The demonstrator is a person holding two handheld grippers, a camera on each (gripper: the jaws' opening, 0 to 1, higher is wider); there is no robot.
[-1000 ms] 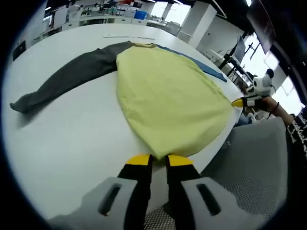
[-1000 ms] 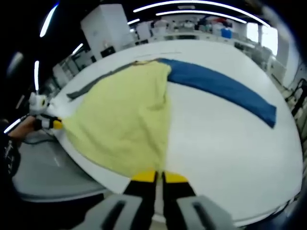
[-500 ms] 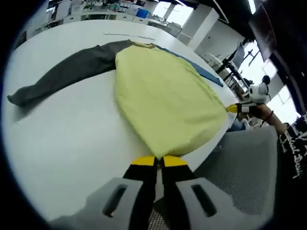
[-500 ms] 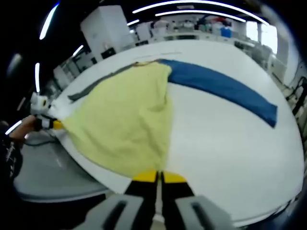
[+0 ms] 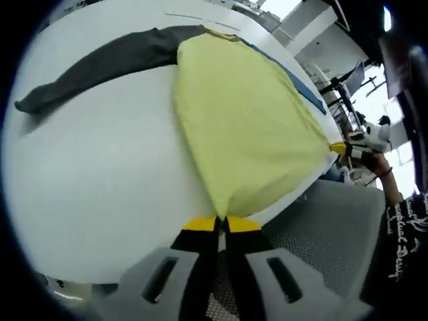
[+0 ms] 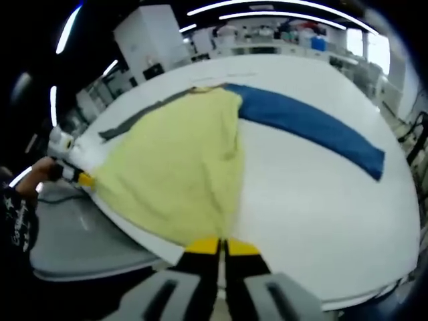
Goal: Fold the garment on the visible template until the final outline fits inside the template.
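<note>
Garment (image 5: pixel 247 120) yellow-bodied, one grey sleeve (image 5: pixel 100 63), one blue (image 6: pixel 314 124)

White table (image 6: pixel 321 200), ceiling strip lights (image 6: pixel 267 8), grey chair (image 5: pixel 334 234)

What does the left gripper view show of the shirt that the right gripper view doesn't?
The left gripper view shows the dark grey sleeve stretched out full length on the white table, down to its cuff. The right gripper view shows the blue sleeve laid out full length instead; in the left gripper view that sleeve is just a thin strip past the far edge. Both share the yellow body spread flat, with the left gripper and the right gripper each shut on a bottom corner of its hem.
</note>
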